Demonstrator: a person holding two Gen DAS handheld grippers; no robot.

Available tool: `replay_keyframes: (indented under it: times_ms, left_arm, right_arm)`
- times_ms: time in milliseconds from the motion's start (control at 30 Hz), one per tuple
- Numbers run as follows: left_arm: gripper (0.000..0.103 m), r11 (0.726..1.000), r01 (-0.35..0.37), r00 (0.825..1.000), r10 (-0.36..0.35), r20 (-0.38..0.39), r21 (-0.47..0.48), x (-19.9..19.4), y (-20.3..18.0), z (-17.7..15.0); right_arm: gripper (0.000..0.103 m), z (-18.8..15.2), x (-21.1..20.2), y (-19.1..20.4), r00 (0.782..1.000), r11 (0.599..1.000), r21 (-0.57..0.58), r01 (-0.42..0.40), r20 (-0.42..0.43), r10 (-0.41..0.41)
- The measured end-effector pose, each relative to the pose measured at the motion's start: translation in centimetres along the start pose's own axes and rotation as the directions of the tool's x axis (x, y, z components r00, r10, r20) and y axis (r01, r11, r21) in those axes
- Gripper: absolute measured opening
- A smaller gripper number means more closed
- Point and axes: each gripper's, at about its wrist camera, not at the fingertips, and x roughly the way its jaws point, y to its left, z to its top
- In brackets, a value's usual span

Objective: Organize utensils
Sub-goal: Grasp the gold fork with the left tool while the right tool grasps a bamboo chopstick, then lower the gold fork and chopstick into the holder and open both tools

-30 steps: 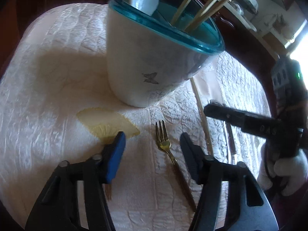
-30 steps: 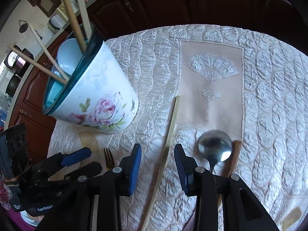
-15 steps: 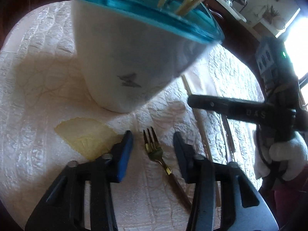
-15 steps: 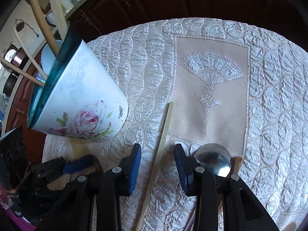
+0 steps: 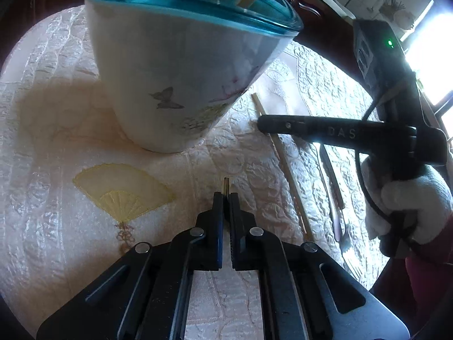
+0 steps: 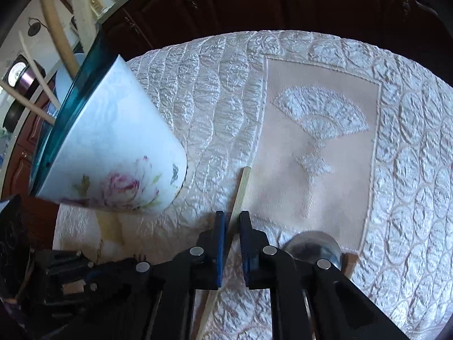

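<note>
A white floral cup with a teal rim (image 5: 181, 85) stands on the quilted cloth and holds several chopsticks and a white spoon; it also shows in the right wrist view (image 6: 113, 153). My left gripper (image 5: 226, 198) is shut on a gold fork (image 5: 226, 182), whose tines stick out past the tips. My right gripper (image 6: 232, 218) is shut on a loose wooden chopstick (image 6: 242, 187) lying on the cloth; that chopstick also shows in the left wrist view (image 5: 286, 167). A metal spoon (image 6: 311, 245) lies just right of the right gripper.
The round table carries a white quilted cloth (image 6: 215, 107) with a beige fan panel (image 6: 320, 147) and a yellow fan patch (image 5: 121, 195). More cutlery (image 5: 332, 187) lies to the right of the chopstick. Dark wooden cabinets (image 6: 254, 0) stand behind the table.
Both grippers have closed: the left on the gold fork, the right on the loose chopstick. Both moved forward and closer to the cup.
</note>
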Motion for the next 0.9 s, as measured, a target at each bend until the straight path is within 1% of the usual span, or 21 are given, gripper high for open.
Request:
replay_keyframes:
  times_ms: [167,267,367,500,600,733,767,900]
  left_arm:
    - [0.002,1.0,-0.009,1.0,0.009,-0.015,-0.007,-0.1,-0.7,-0.6]
    - [0.002,0.999,-0.029,0.999,0.029,-0.028,0.017,0.3,-1.4,-0.4]
    - [0.004,0.999,-0.045,0.998,0.046,-0.046,0.026,0.9,-1.8,0.1]
    - [0.004,0.997,-0.055,0.997,0.057,-0.044,0.047,1.5,-2.5,0.7]
    - [0.003,0.999,-0.04,0.999,0.041,-0.033,0.035,1.4,-3.2,0.7]
    - [0.001,0.999,-0.022,0.999,0.021,0.024,0.023,-1.3,-3.3,0.0]
    - [0.001,0.999,-0.022,0.999,0.021,0.047,0.027,-2.2,-3.5,0.0]
    - [0.001,0.999,-0.032,0.993,0.029,0.114,0.026,-5.5,-3.8,-0.1]
  right_arm:
    - [0.008,-0.5,-0.2,-0.6,1.0,1.0,0.004,0.003,-0.007,-0.003]
    - [0.008,-0.5,-0.1,-1.2,1.0,0.999,0.03,-0.014,-0.023,0.015]
    - [0.008,-0.1,-0.2,-1.9,1.0,0.999,0.028,-0.019,-0.02,0.02]
    - [0.007,0.1,0.1,-1.6,1.0,0.999,0.023,-0.023,-0.003,0.023]
    - [0.005,-0.2,-1.3,-0.9,0.998,0.999,0.015,-0.041,0.038,0.04]
    - [0.005,-0.6,-4.2,-0.7,0.993,0.998,-0.003,-0.065,0.097,0.066]
    - [0.005,-0.7,-4.9,-0.6,0.99,0.997,-0.011,-0.074,0.121,0.075]
    - [0.005,-1.3,-7.9,0.0,0.979,0.994,-0.032,-0.103,0.173,0.107]
